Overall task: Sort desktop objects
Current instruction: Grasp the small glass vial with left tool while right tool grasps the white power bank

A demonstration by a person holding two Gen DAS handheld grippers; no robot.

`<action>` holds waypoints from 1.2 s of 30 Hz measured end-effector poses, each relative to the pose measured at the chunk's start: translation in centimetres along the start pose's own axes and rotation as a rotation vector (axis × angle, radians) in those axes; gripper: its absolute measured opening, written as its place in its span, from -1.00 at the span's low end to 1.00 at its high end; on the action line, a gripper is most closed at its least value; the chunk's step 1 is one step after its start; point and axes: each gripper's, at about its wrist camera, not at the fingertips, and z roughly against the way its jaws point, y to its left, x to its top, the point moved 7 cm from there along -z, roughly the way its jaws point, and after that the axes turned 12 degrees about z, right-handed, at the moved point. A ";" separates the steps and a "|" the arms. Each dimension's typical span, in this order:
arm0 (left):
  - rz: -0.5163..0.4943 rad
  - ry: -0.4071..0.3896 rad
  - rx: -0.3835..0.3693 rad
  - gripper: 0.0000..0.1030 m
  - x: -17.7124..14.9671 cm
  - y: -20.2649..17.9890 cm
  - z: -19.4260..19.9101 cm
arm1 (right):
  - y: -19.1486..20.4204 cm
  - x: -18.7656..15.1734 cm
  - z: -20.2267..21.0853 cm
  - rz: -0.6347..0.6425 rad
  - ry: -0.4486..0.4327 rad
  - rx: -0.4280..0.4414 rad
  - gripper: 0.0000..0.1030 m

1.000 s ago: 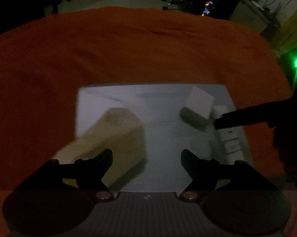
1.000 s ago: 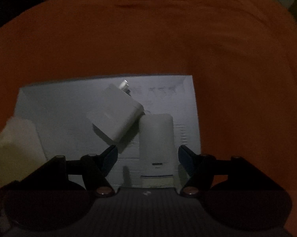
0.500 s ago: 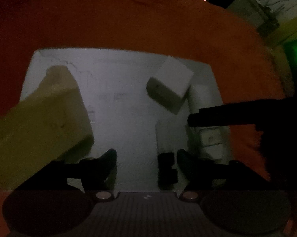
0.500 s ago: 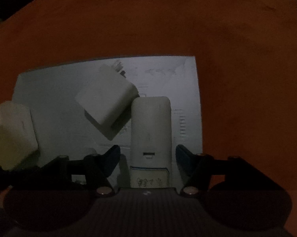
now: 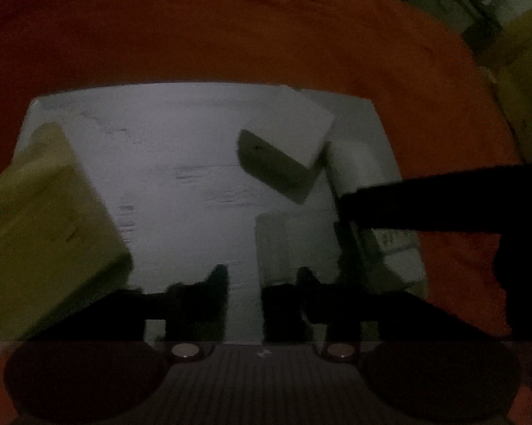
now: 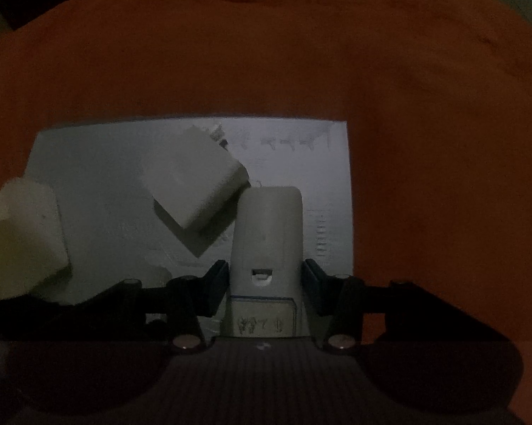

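Here the right gripper (image 6: 266, 278) had just been narrowing its jaws, and its pads now sat against both sides of the white rounded device (image 6: 267, 237), gripping it; earlier there was a gap on each side. The left gripper (image 5: 262, 283) had just been closing and now stood nearly shut with only the white sheet (image 5: 181, 148) between its fingers. Dim light obscured detail. The device lay on the sheet's right part, touching the white adapter (image 6: 195, 194). The yellowish block (image 5: 43, 226) was cut off at left, over the orange cloth (image 6: 266, 53).
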 end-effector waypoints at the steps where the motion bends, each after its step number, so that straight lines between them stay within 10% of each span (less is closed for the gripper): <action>1: -0.005 0.003 -0.002 -0.60 0.0 -0.1 -0.1 | 0.0 0.1 0.3 -0.001 -0.003 0.004 -0.05; 22: -0.037 -0.013 0.073 -0.46 -0.1 3.7 1.7 | 1.0 -0.5 -1.1 0.073 0.043 -0.084 0.20; 36: -0.075 -0.029 0.115 -0.68 -0.4 4.1 3.0 | 1.4 -1.2 -1.1 0.044 0.055 -0.063 -0.06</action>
